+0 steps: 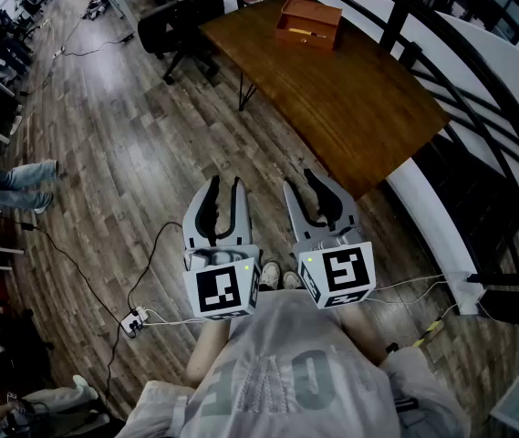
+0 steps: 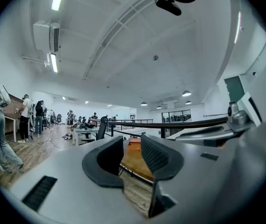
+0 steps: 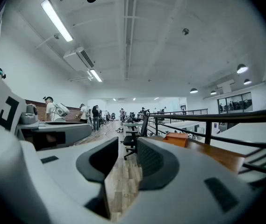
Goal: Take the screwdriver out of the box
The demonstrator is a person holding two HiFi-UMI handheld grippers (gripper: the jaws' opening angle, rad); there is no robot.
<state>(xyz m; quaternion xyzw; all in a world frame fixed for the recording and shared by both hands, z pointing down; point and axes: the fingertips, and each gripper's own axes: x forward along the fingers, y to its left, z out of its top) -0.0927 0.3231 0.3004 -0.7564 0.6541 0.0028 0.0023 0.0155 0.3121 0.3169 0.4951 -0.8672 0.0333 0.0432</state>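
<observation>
Left claw (image 1: pixel 223 206): jaws apart by a narrow gap, nothing between them. Right claw (image 1: pixel 316 199): jaws likewise slightly apart and empty. Both are held side by side, level, in front of the person's torso over the wooden floor (image 1: pixel 122 172).

The box (image 1: pixel 307 23) stands open at the far end of the brown counter (image 1: pixel 350 108), well apart from both claws. A slim pale item (image 1: pixel 301 33) lies inside it. It is too small to confirm as the screwdriver.

Surroundings: a black railing (image 1: pixel 441 53) runs along the counter's right side. A black office chair (image 1: pixel 175 27) stands just beside the counter's far left corner. A cable (image 1: pixel 77 267) trails across the floor to the left of the person.

View differences: the left gripper view frames the box (image 2: pixel 133 141) in the gap of the left claw (image 2: pixel 132 157). The right gripper view places the box (image 3: pixel 177 138) to the right of the right claw (image 3: pixel 128 160), and shows standing people (image 3: pixel 53 110) that the head view does not.
</observation>
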